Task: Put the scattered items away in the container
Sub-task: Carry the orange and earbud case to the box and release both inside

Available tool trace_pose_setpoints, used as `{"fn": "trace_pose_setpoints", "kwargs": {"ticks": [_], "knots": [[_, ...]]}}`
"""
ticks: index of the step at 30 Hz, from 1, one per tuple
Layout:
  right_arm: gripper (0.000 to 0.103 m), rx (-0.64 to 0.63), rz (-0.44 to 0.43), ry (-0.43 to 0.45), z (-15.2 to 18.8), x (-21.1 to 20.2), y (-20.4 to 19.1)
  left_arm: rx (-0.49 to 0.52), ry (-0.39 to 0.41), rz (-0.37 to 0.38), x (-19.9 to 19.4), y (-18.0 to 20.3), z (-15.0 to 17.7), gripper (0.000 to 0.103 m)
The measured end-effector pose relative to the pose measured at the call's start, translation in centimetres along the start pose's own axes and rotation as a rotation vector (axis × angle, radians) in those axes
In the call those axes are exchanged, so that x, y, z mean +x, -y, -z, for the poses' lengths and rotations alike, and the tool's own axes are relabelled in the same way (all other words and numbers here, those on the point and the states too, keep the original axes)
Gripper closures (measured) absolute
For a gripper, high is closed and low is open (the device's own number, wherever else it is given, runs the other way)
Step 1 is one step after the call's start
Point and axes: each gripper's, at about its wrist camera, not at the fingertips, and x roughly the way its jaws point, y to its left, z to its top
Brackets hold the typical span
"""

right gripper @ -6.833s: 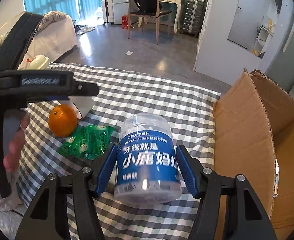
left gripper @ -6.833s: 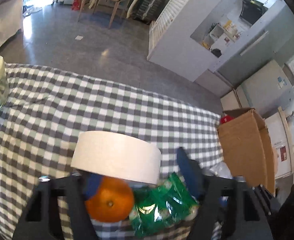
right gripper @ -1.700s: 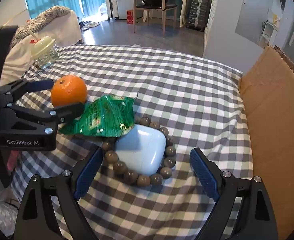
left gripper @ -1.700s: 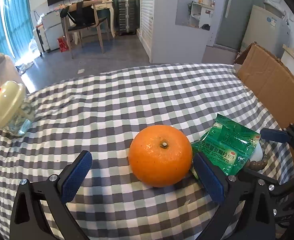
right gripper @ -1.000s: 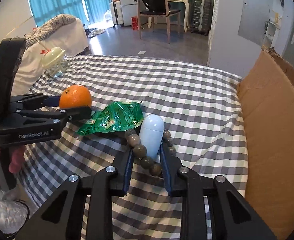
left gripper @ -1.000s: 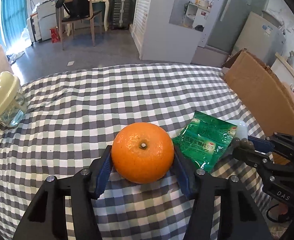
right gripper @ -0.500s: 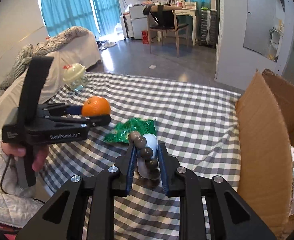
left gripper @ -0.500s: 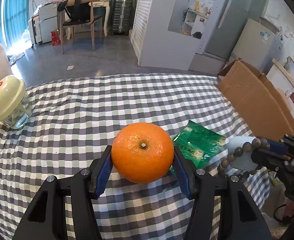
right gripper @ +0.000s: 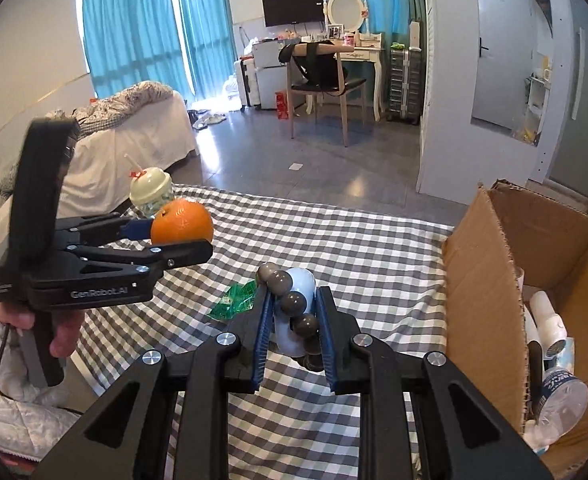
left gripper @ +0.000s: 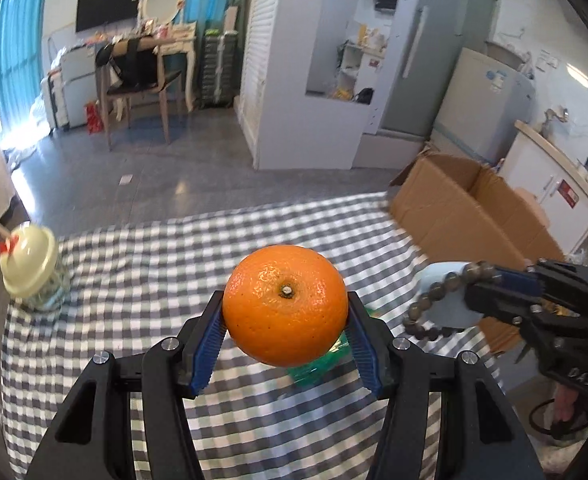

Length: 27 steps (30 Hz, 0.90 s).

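Note:
My left gripper is shut on an orange and holds it above the checked tablecloth; the orange also shows in the right wrist view. My right gripper is shut on a pale blue case with a brown bead bracelet around it, lifted off the table. A green sachet lies on the cloth below both grippers. The open cardboard box stands at the table's right side, with a jar and other items inside.
A glass jar with a cream lid stands at the table's left edge. Beyond the table are the grey floor, a chair and desk, a bed on the left and white cabinets on the right.
Both grippers have risen higher above the table with their loads. The right gripper with the case and beads has moved closer to the box.

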Motion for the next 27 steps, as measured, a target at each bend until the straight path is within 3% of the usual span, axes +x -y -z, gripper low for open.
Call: {"fn": "trace_pose_setpoints", "kwargs": {"ticks": [12,27], "knots": [[0.082,0.025,0.076,0.069,-0.6,-4.2,2.8,0.125,0.044,0.058,-0.5,6.8,-3.3,0.044],[0.082,0.111,0.314,0.186,-1.2,-12.5,10.8,0.348,0.098,0.241,2.0,22.9,-9.9,0.044]]}}
